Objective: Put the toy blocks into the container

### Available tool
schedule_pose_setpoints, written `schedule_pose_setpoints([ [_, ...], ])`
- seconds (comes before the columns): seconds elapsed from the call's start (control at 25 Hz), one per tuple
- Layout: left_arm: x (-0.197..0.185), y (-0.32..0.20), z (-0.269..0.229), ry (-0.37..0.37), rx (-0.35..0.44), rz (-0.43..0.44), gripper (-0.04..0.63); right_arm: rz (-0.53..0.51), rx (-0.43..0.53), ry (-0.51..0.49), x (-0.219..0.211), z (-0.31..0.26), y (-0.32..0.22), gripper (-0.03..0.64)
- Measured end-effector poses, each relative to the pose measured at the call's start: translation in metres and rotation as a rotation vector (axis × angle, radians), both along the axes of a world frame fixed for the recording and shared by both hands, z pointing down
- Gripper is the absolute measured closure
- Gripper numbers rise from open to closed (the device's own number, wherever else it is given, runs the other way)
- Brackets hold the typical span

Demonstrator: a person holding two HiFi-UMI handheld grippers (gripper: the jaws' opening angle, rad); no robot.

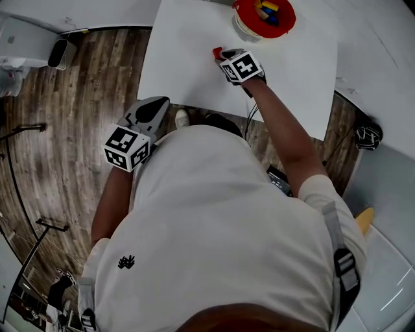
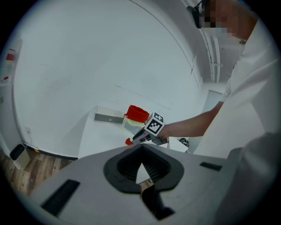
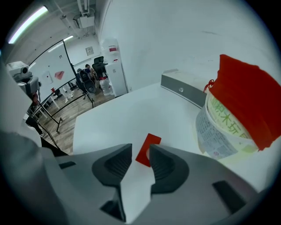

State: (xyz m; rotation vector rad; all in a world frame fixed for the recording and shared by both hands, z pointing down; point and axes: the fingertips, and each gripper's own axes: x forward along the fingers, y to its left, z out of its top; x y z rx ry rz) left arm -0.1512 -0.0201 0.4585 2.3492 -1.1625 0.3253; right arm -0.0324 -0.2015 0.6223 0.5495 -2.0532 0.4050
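A flat, smooth, red rectangular block (image 3: 152, 140) is seen on the matte white table (image 3: 109, 118) between the tips of the right gripper (image 3: 140, 149), whose jaws are parted, nothing grasped.

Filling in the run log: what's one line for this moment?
right gripper: open, tips at red block on table | left gripper: shut, empty | container: blocks inside

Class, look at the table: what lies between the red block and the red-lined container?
Nothing: only bare white table separates the red block from the container, clearest in the right gripper view.
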Motion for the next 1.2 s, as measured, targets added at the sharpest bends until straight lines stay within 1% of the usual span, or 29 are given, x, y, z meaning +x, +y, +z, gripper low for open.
schedule_pose_setpoints([
  [0.16,-0.008,-0.001,0.002,0.007,-0.007,-0.013,0.589,0.004,-0.022,0.05,-0.004,0.017,-0.007,0.488],
  [0.4,-0.016,-0.001,0.007,0.016,-0.024,-0.03,0.589,0.0,-0.034,0.092,-0.009,0.033,-0.013,0.494],
  [0.52,-0.017,-0.003,0.01,0.017,-0.03,-0.035,0.589,-0.018,-0.006,0.11,-0.009,0.035,-0.017,0.506],
  [0.8,-0.01,-0.004,0.01,0.027,-0.024,-0.031,0.589,-0.073,0.032,0.077,-0.012,0.021,-0.01,0.512],
  [0.96,-0.001,-0.006,0.009,0.025,-0.016,-0.017,0.589,-0.098,0.022,0.043,-0.009,0.007,0.001,0.515],
  [1.2,0.02,-0.013,0.002,0.022,0.012,0.01,0.589,-0.151,0.039,-0.002,0.0,-0.03,0.014,0.517],
])
